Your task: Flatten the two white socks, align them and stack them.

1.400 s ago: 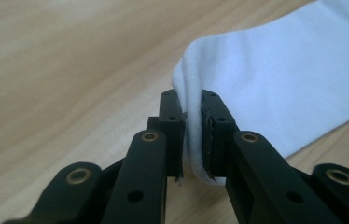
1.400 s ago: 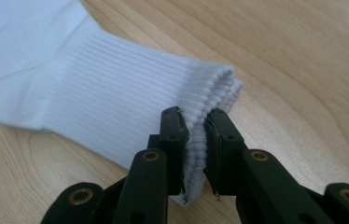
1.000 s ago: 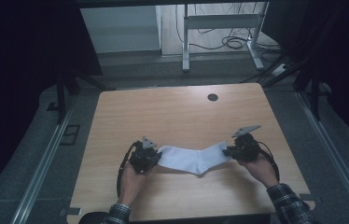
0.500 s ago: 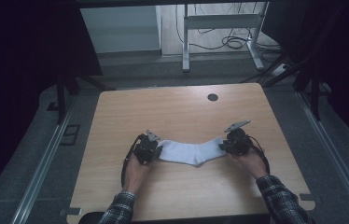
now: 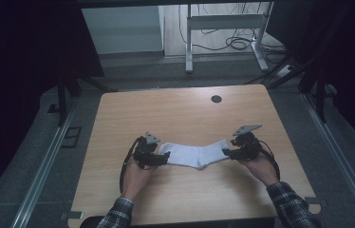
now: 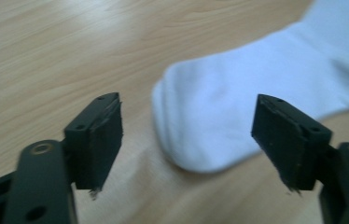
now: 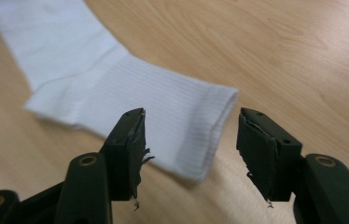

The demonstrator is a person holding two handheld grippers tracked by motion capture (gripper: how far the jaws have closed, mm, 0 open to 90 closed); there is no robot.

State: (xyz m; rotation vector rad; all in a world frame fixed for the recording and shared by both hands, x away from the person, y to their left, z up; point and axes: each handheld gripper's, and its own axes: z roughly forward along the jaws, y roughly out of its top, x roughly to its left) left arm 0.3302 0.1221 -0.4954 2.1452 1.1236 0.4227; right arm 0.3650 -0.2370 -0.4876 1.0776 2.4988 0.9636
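Pale wood counter (image 5: 175, 118) fills the middle of the high view, with dark floor and a desk frame beyond its far edge. On it your white sock (image 5: 195, 155) lies flat, its long axis running left to right across the near half, bent slightly at the heel. Your left gripper (image 5: 160, 159) sits at the toe end and your right gripper (image 5: 229, 153) at the cuff end, so each hand is about equally close to its own end.

From the left gripper view, the fingers (image 6: 99, 135) have just been opening and stand released; the rounded toe of the sock (image 6: 238, 107) lies between them and a little ahead, touched by neither pad.

From the right gripper view, the fingers (image 7: 128, 149) have likewise just been opening and stand apart; the ribbed cuff (image 7: 186, 126) rests between them on the wood, free of both.
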